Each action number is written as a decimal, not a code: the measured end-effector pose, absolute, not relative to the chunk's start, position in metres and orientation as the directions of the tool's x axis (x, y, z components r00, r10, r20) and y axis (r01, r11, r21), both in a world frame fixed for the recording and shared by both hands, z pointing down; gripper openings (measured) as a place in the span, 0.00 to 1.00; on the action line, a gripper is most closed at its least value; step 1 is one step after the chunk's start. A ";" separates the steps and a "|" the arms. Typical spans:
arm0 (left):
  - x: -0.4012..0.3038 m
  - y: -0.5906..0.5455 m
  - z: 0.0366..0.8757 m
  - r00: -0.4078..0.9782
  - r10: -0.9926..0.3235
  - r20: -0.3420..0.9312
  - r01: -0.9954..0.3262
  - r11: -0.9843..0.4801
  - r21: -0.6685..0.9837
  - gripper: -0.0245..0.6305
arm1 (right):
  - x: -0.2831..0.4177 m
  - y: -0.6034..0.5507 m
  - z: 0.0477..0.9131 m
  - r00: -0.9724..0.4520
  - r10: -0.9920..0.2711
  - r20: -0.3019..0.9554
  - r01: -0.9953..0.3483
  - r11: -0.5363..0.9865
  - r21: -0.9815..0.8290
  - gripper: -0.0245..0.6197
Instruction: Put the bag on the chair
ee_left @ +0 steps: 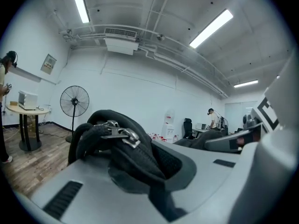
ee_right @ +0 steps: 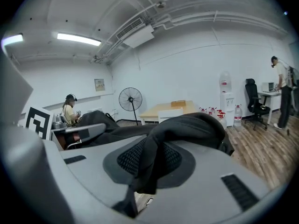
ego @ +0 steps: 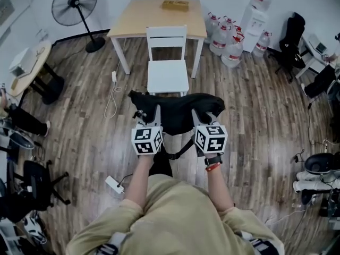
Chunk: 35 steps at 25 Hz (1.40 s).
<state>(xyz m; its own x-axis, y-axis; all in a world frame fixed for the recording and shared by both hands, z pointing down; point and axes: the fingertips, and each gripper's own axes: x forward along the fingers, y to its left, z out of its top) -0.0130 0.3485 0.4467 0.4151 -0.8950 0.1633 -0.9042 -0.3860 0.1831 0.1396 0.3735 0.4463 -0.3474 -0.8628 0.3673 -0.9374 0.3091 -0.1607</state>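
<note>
Wood-plank floor (ego: 255, 121), white walls (ee_left: 140, 92). Pale wooden table (ego: 143, 20) at the far wall, black standing fan (ego: 74, 4) left of it, water jugs (ego: 226, 36) and dispenser (ego: 255, 15) right. Strip lights (ee_left: 80, 3) overhead.

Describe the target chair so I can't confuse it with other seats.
Find the light wooden table at the room's far side. The chair stands at its near edge, straight beyond the black bag. It is the only white one, with a slatted back; the other seats are black office chairs at the sides.
</note>
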 end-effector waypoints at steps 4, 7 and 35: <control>-0.025 0.277 0.453 0.407 -0.898 0.168 -0.900 -0.363 0.241 0.08 | 0.129 0.301 0.448 -0.335 -0.855 0.397 -0.942 0.300 -0.150 0.14; -0.039 0.220 0.454 0.403 -0.900 0.167 -0.895 -0.348 0.280 0.08 | 0.114 0.248 0.448 -0.332 -0.842 0.425 -0.943 0.305 -0.132 0.14; -0.125 -0.040 0.484 0.398 -0.880 0.258 -0.904 -0.330 0.271 0.08 | 0.025 -0.022 0.487 -0.348 -0.806 0.478 -0.936 0.275 -0.218 0.14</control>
<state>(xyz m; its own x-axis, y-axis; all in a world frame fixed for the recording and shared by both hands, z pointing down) -0.1248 -0.0397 0.4844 0.3985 -0.8801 0.2583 -0.9042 -0.3298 0.2713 0.0254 -0.0217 0.4869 -0.3484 -0.8061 0.4784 -0.9363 0.2754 -0.2179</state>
